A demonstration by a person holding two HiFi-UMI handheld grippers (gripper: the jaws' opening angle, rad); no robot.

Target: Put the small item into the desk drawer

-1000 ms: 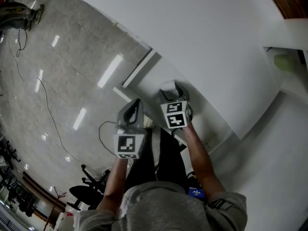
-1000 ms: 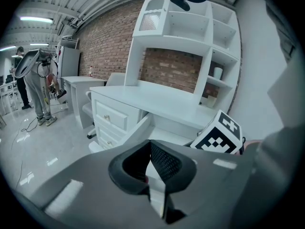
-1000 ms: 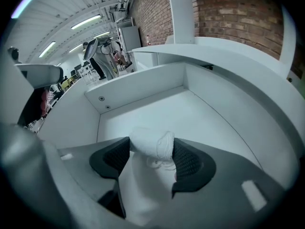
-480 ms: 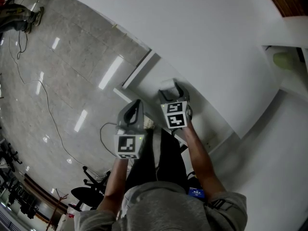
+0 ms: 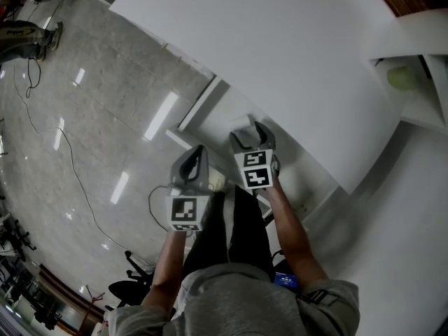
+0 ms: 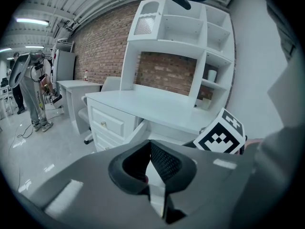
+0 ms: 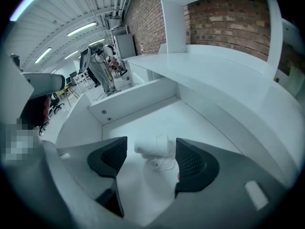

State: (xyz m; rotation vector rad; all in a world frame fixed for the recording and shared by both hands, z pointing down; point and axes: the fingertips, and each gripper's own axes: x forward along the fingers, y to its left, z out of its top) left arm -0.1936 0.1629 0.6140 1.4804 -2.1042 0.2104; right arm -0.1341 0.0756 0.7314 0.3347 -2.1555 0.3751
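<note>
The small item [image 7: 151, 147] is a white roll-shaped piece with a thin white cord, lying on the floor of the open desk drawer [image 7: 190, 123]. My right gripper [image 7: 150, 159] is lowered into the drawer with a jaw on either side of the item; the jaws are opening and the pads stand clear of it. From the head view the right gripper [image 5: 246, 130] sits over the drawer [image 5: 210, 114] with the item [image 5: 241, 124] just showing at its tips. My left gripper [image 5: 195, 154] hangs beside the drawer front, shut and empty, its tips [image 6: 149, 143] touching.
The white desk top [image 5: 294, 54] overhangs the drawer's back. Beside the drawer is a stack of closed drawers [image 6: 108, 125], with a hutch of shelves [image 6: 190, 42] above. On the grey tiled floor [image 5: 91, 103] runs a cable. People stand far off at the left [image 6: 35, 94].
The head view has shifted slightly. Both grippers stay in the same places, the right one over the drawer.
</note>
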